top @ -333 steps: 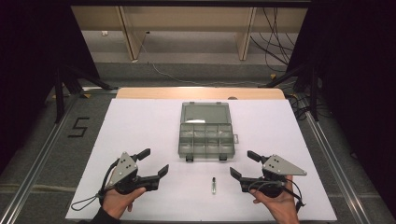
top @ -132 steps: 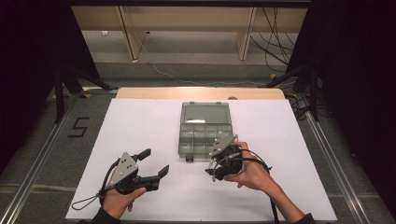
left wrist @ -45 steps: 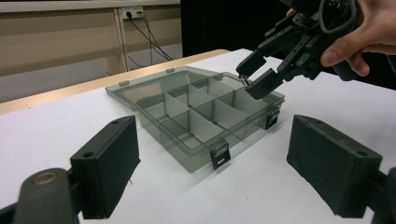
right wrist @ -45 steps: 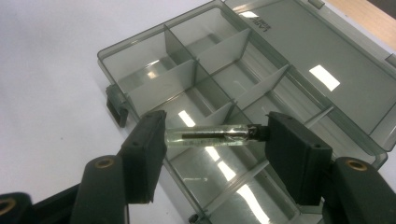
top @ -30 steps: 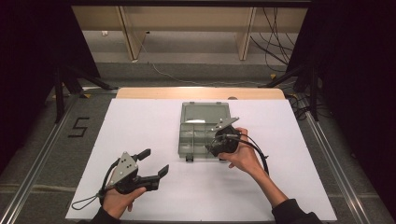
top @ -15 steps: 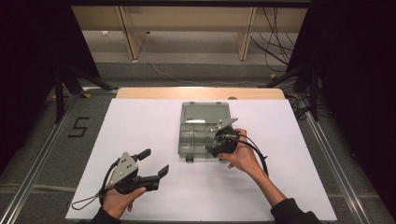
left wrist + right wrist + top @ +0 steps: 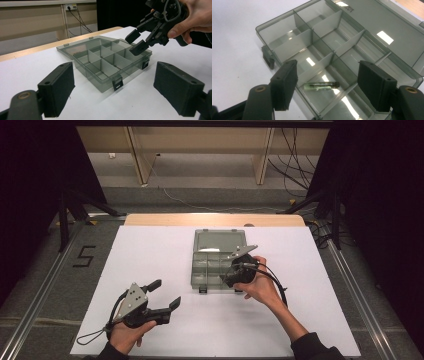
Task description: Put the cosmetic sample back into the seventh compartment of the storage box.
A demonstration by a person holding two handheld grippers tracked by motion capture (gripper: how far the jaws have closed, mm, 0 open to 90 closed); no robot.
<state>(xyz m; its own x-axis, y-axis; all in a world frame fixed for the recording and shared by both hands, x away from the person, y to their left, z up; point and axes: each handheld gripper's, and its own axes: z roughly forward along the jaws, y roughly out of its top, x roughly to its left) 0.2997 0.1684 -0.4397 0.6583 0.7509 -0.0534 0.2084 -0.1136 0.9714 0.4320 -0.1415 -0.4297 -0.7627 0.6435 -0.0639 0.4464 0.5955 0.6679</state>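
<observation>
Small tube (image 7: 321,85) in organiser box (image 7: 287,25) compartment

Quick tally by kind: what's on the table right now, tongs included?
Divided plastic box, lid open: 1
Small tube, lying in a box compartment: 1
Tongs, left and right: 2
Total: 4

The grey see-through plastic compartment box (image 7: 352,47) is glossy, its smooth floor mirroring lamps. The small green-tinted glassy vial (image 7: 322,85) in it shines. The white table (image 7: 150,255) looks matt and paper-smooth. The black tongs (image 7: 332,87) have matt, slightly grainy pads (image 7: 284,82).
</observation>
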